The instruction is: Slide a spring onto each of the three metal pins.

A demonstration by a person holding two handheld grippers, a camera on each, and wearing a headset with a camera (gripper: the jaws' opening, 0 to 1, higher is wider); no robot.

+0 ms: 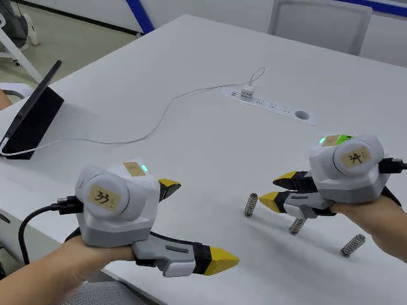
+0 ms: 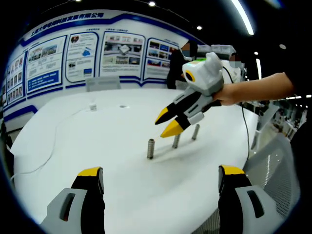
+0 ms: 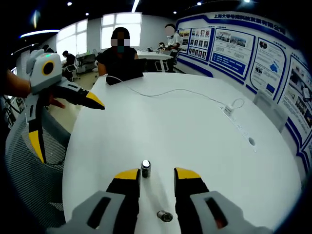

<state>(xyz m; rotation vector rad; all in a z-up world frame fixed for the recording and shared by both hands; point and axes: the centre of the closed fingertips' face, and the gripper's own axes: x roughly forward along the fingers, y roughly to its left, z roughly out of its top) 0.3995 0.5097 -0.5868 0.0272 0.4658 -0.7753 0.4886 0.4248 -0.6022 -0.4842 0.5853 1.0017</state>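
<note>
Three short metal pins stand on the white table (image 1: 191, 140), each wrapped in a coiled spring: one (image 1: 251, 204), a second (image 1: 297, 225) and a third (image 1: 352, 244). From the left gripper view they form a row (image 2: 150, 148), (image 2: 176, 140), (image 2: 195, 131). My right gripper (image 1: 275, 189) hovers open just right of the first pin, nothing between its jaws. Its own view has that pin (image 3: 146, 168) just ahead of the right gripper (image 3: 157, 174), and another pin (image 3: 165, 216) below. My left gripper (image 1: 197, 222) is wide open and empty near the table's front edge, well apart from the pins.
A white power strip (image 1: 267, 105) with a plugged adapter (image 1: 248, 92) and a long cable (image 1: 159, 124) lies at the back. A black tablet stand (image 1: 32, 117) sits at the far left. A grey chair (image 1: 318, 22) stands behind the table. People (image 3: 121, 53) are beyond the far end.
</note>
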